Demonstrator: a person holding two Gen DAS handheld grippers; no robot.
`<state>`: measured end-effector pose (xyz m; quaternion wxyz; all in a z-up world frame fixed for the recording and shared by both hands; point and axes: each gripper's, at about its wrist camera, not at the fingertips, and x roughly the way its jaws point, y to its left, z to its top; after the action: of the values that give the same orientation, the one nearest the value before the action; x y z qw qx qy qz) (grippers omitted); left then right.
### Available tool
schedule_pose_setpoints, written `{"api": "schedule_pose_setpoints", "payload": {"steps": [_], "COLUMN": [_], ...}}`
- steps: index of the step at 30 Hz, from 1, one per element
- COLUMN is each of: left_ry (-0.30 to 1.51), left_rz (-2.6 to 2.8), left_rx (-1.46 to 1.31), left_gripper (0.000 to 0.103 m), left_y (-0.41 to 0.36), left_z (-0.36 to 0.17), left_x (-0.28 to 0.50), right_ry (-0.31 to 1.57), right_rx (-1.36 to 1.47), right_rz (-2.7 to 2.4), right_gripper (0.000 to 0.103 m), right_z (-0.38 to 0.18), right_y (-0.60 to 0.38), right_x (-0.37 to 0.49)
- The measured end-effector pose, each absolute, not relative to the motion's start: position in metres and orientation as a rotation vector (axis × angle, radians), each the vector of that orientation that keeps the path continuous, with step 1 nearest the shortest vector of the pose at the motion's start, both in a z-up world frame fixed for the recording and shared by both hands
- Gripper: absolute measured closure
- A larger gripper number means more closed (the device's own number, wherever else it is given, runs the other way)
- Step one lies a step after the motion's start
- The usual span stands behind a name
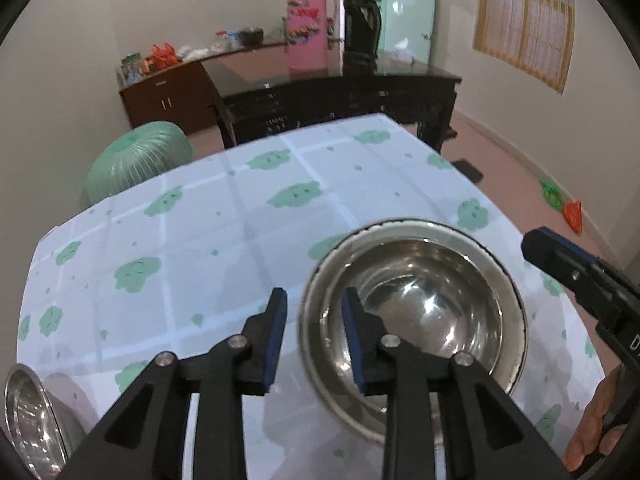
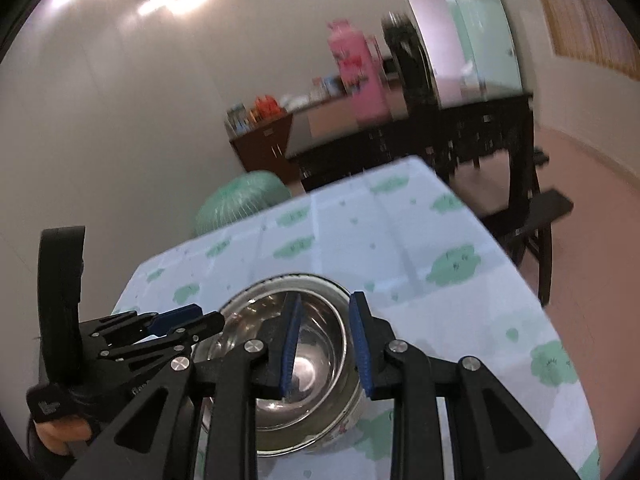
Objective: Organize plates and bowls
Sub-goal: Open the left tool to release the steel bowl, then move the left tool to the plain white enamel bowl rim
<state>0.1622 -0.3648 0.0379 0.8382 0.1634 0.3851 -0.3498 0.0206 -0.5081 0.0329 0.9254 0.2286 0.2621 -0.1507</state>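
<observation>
left gripper (image 1: 314,336) fingers parted astride steel bowl (image 1: 420,312) rim | right gripper (image 2: 326,344) likewise, unclamped

A white tablecloth with green cloud prints (image 1: 208,236) covers the table. Behind it, a tall pink thermos flask (image 1: 306,20) stands beside a black flask (image 1: 362,24) on a dark wooden sideboard (image 1: 340,100). A pale green ribbed round cushion (image 1: 140,160) sits on the floor near a brown cabinet (image 1: 168,96).

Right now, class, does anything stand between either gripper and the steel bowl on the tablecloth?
Nothing visible does. The left gripper already straddles one side of the steel bowl's rim, one jaw outside and one inside. The right gripper straddles the opposite side in the same way. Neither pair of jaws looks clamped on the rim.
</observation>
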Motion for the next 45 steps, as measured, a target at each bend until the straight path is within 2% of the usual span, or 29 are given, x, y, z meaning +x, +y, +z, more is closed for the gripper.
{"api": "schedule_pose_setpoints", "payload": {"steps": [4, 7, 14, 18, 20, 22, 23, 34, 45], "left_ry": [0.721, 0.678, 0.651, 0.6, 0.569, 0.556, 0.549, 0.568, 0.65], "left_rz": [-0.675, -0.621, -0.591, -0.576, -0.566, -0.561, -0.556, -0.56, -0.526], "left_rx": [0.302, 0.273, 0.223, 0.235, 0.256, 0.254, 0.239, 0.236, 0.245], "left_gripper": [0.049, 0.039, 0.038, 0.026, 0.023, 0.012, 0.01, 0.008, 0.004], "left_y": [-0.332, -0.304, -0.257, -0.237, -0.229, -0.219, -0.213, -0.182, -0.172], "left_z": [0.049, 0.053, 0.049, 0.049, 0.05, 0.052, 0.054, 0.04, 0.013], "left_x": [0.158, 0.151, 0.127, 0.105, 0.095, 0.086, 0.082, 0.041, 0.02], "right_ry": [0.475, 0.445, 0.414, 0.406, 0.399, 0.383, 0.373, 0.364, 0.536], "right_rx": [0.437, 0.418, 0.388, 0.392, 0.4, 0.399, 0.395, 0.327, 0.438], "right_rz": [-0.29, -0.285, -0.269, -0.252, -0.235, -0.226, -0.228, -0.255, -0.132], "right_gripper": [0.075, 0.075, 0.075, 0.074, 0.069, 0.042, 0.038, 0.036, 0.036], "right_z": [0.037, 0.042, 0.041, 0.038, 0.04, 0.045, 0.047, 0.085, 0.019], "right_y": [-0.497, -0.488, -0.462, -0.448, -0.44, -0.434, -0.431, -0.412, -0.37], "right_x": [0.005, -0.007, -0.04, -0.06, -0.074, -0.087, -0.095, -0.197, -0.164]}}
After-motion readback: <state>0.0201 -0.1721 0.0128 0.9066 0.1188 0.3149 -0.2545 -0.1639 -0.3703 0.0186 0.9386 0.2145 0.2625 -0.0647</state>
